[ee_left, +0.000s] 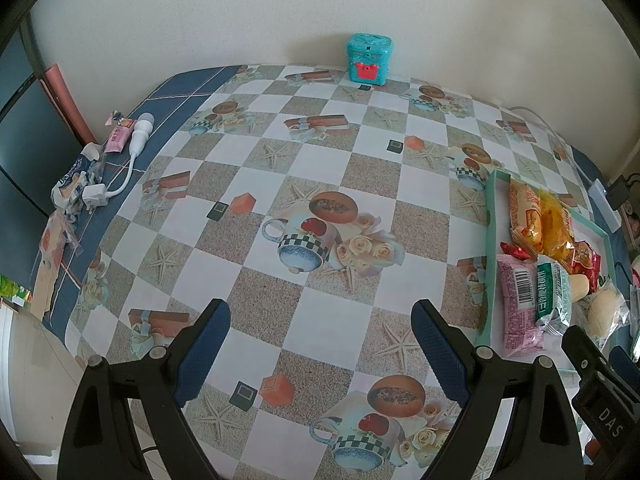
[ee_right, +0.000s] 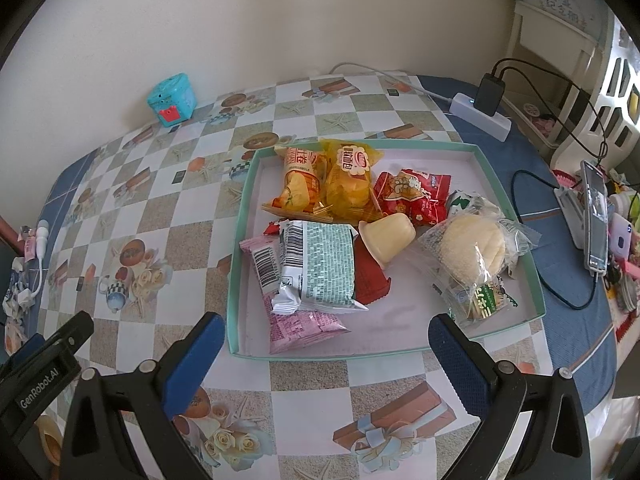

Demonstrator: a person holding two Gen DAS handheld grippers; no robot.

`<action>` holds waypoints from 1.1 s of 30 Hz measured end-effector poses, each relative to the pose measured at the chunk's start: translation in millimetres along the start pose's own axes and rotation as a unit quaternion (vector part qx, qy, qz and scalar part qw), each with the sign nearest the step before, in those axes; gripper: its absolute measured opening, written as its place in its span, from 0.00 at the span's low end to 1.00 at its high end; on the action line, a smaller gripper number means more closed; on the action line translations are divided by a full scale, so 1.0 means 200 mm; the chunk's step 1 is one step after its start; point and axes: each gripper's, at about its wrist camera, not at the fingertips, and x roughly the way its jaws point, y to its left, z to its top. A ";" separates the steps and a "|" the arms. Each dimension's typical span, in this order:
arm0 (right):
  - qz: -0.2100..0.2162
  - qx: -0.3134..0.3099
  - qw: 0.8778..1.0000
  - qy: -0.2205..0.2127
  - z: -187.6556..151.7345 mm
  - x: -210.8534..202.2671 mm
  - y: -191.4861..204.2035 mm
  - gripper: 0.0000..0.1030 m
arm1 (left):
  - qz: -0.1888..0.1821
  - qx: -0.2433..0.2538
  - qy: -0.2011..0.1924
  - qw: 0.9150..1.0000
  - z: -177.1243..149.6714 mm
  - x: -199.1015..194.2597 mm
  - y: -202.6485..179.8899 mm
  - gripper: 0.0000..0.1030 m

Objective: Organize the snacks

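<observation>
A home: a table in a patterned checked oilcloth [ee_left: 320,184], a white power strip [ee_right: 480,114] and teal toy box [ee_left: 370,58] beyond the claws.

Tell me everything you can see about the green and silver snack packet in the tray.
The green packet is a sealed foil pillow pack, silver with a green panel of small white print and a barcode near its upper left corner. It lies flat, back side up, in the left half of the tray. It rests on the pink packet, overlaps a dark red wrapper on its right, and no gripper touches it.
</observation>
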 end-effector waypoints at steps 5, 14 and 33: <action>0.000 0.000 1.000 0.000 0.00 0.00 0.00 1.00 | 0.000 -0.001 0.000 1.000 0.00 0.01 0.01 0.89; 0.000 0.000 1.000 0.000 0.00 0.00 0.00 1.00 | -0.001 -0.001 0.000 1.000 -0.01 0.01 0.01 0.89; 0.000 0.000 1.000 0.000 0.00 0.00 0.00 1.00 | -0.002 -0.002 0.000 1.000 -0.01 0.01 0.02 0.89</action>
